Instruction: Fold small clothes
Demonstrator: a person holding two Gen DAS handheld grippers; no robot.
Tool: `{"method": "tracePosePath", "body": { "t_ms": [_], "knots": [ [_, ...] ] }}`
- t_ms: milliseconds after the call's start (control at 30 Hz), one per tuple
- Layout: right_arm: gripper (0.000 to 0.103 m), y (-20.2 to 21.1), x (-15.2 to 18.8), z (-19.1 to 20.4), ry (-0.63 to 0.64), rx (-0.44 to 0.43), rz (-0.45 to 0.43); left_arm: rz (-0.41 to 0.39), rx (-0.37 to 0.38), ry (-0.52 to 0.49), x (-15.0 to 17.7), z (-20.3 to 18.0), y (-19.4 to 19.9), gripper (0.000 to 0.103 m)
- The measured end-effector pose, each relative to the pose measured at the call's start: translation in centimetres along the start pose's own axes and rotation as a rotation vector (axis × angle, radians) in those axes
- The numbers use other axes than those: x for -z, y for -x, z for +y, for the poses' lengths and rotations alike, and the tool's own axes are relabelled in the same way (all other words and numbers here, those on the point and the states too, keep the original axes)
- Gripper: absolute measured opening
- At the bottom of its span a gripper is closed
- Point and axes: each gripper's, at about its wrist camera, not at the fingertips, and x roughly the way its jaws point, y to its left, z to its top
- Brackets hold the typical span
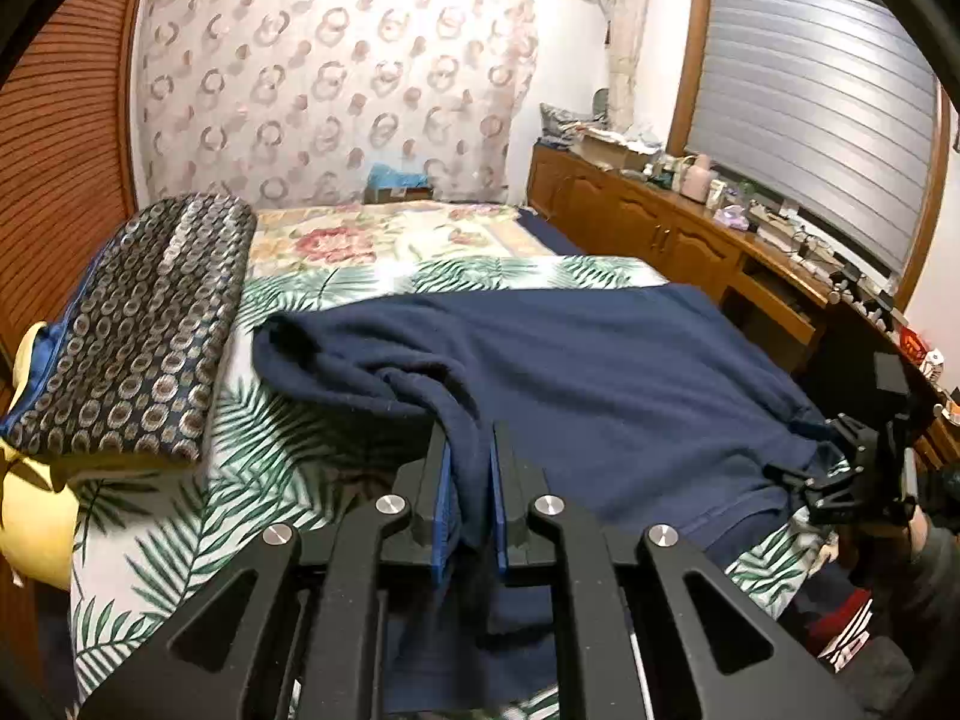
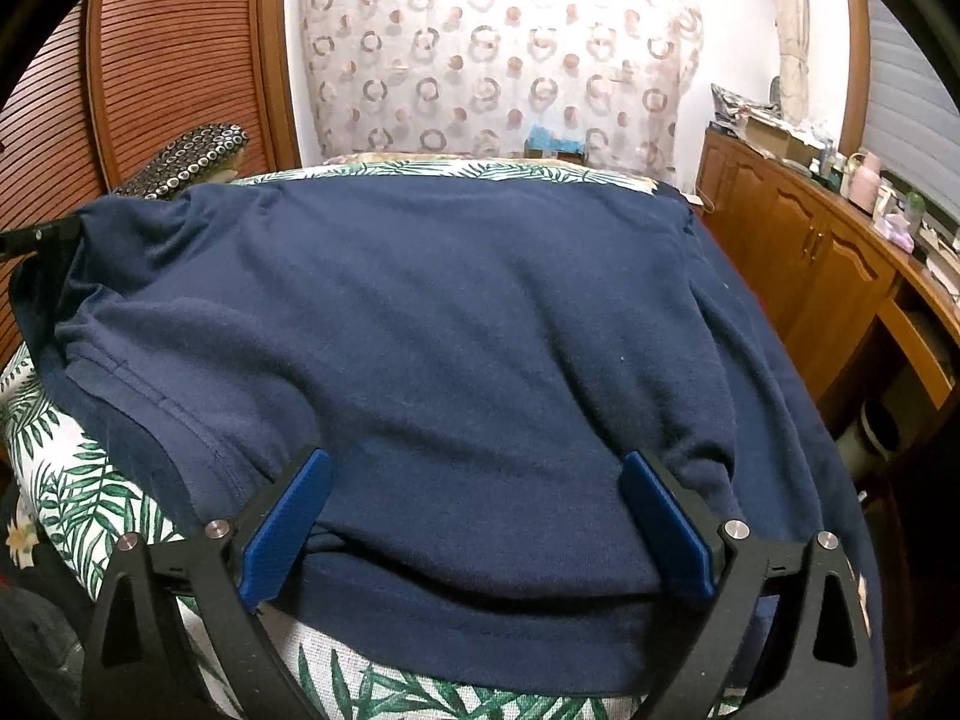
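On the bed, your left gripper pinched a sweater fold; your right gripper hovered level, jaws wide.

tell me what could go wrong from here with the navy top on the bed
1. Only the left gripper is shut on the navy top; the right gripper is open above the hem, so a pull may drag the top crooked.
2. The left grip holds a bunched wad, so creases may get folded in.
3. The top lies near the bed edge and may slide off.
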Motion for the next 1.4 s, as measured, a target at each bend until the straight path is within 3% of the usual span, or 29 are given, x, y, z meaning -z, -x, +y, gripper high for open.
{"method": "tracePosePath", "body": {
  "t_ms": [233, 667, 1100, 1300, 1400],
  "knots": [
    [0.098, 0.6, -0.3, -0.5, -0.002, -0.009, 0.015, -0.041, 0.064, -0.042, -2.2, -2.9, -0.1, 0.012],
    [0.098, 6.3, -0.3, -3.1, -0.015, 0.009, -0.09, -0.068, 0.202, -0.177, -6.8, -11.5, -2.0, 0.011],
    [0.098, 8.1, 0.8, -3.7, -0.037, 0.041, -0.114, -0.042, 0.328, -0.28, -8.8, -18.5, -3.5, 0.011],
    [0.098, 8.1, 0.7, -3.9, -0.038, 0.036, -0.113, -0.014, 0.325, -0.307, -8.5, -20.0, -5.2, 0.011],
    [0.098, 8.0, 0.3, -4.4, -0.058, 0.023, -0.115, 0.026, 0.362, -0.275, -8.0, -19.5, -6.4, 0.021]
  ]
}}
